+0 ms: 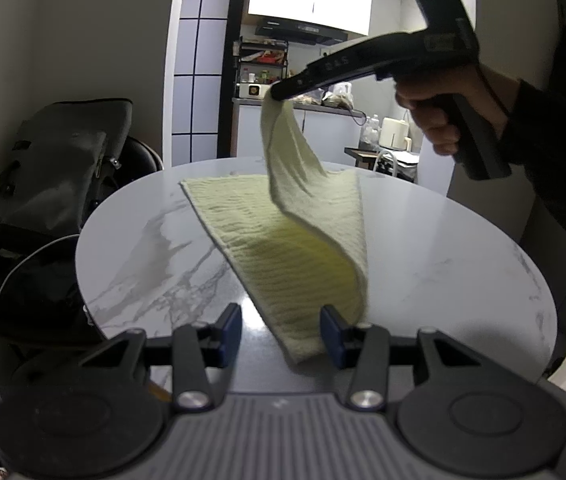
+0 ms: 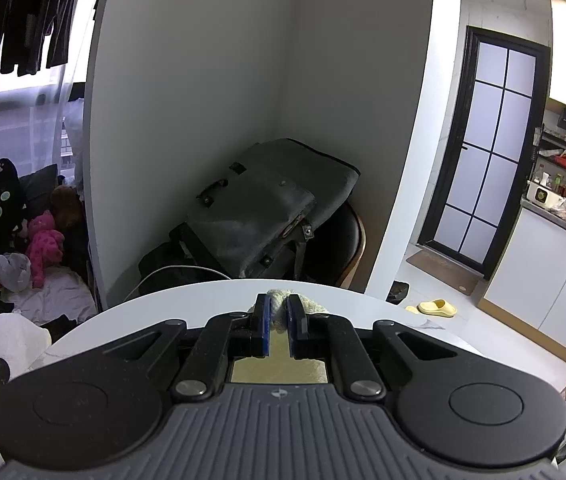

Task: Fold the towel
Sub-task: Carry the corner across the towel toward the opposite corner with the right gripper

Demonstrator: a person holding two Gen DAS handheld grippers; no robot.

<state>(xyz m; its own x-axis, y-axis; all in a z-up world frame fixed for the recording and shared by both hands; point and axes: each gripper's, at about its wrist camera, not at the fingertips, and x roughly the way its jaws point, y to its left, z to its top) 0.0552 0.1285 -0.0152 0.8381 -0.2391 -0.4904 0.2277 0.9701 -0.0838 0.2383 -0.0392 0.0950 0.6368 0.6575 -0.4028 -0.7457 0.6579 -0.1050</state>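
Left wrist view: a pale yellow-green towel (image 1: 283,248) lies on a round, marble-patterned desk (image 1: 443,248), one long strip running from the far side toward the camera; its far right corner is lifted clear of the desk and hangs in a curl from the right gripper (image 1: 279,94), whose fingers are pressed together on the cloth; a hand (image 1: 439,116) in a dark sleeve (image 1: 555,152) grips the pistol-style handle of that gripper, on which a green light glows. In the foreground the left gripper (image 1: 281,332) sits low over the near end of the towel with its blue-padded fingers (image 1: 333,332) spread apart; the near corner of the towel lies between them, just beside the right-hand pad, and nothing is pinched. A dark bag (image 1: 55,168) rests on a chair left of the desk; a kitchen counter and range hood stand behind.

Right wrist view: the right gripper (image 2: 278,320) has its fingers (image 2: 263,328) drawn close on a bunched fold of the towel (image 2: 283,300), which protrudes past the tips; the desk (image 2: 187,300) edge lies below; the dark bag (image 2: 267,216) sits in the wall corner beyond; plush toys (image 2: 43,244) lie at the left; a yellow slipper (image 2: 439,307) lies on the floor near a glazed door (image 2: 483,152).
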